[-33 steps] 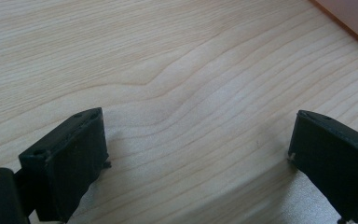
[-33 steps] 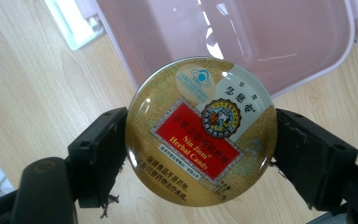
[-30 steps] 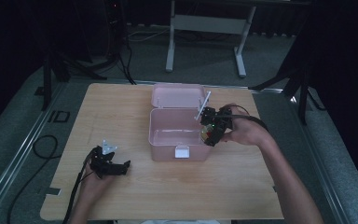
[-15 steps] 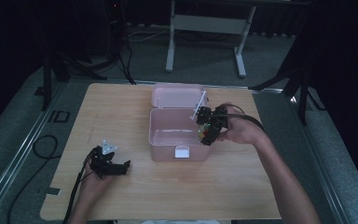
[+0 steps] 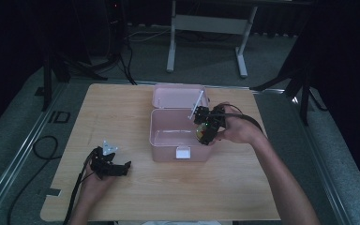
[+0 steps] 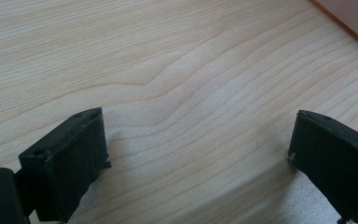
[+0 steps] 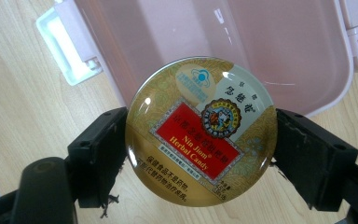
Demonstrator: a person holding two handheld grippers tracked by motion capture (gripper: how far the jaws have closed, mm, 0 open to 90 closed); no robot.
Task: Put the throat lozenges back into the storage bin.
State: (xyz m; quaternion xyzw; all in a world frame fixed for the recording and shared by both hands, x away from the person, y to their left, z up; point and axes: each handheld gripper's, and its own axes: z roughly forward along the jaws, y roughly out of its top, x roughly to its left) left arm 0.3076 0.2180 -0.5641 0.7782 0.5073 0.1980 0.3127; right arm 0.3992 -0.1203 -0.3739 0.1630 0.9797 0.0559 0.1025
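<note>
The right gripper point(image 7: 200, 154) clamps a round, gold-coloured metal candy tin with a red label point(image 7: 201, 131) by its rim, one black jaw pressed to each side, the printed lid facing the camera. In the high view this right gripper point(image 5: 205, 130) holds the tin point(image 5: 200, 133) over the right-hand edge of an open, pale pink plastic box with a white latch point(image 5: 161, 138). The box's hinged lid point(image 5: 178, 96) lies flat behind it, and what shows of the interior appears bare, with the tin above the rim, not resting inside. The left gripper point(image 5: 115, 168) rests on the light wooden table point(image 5: 122, 112), well apart from the box, its jaws spread wide with bare wood grain between them point(image 6: 196, 154).
</note>
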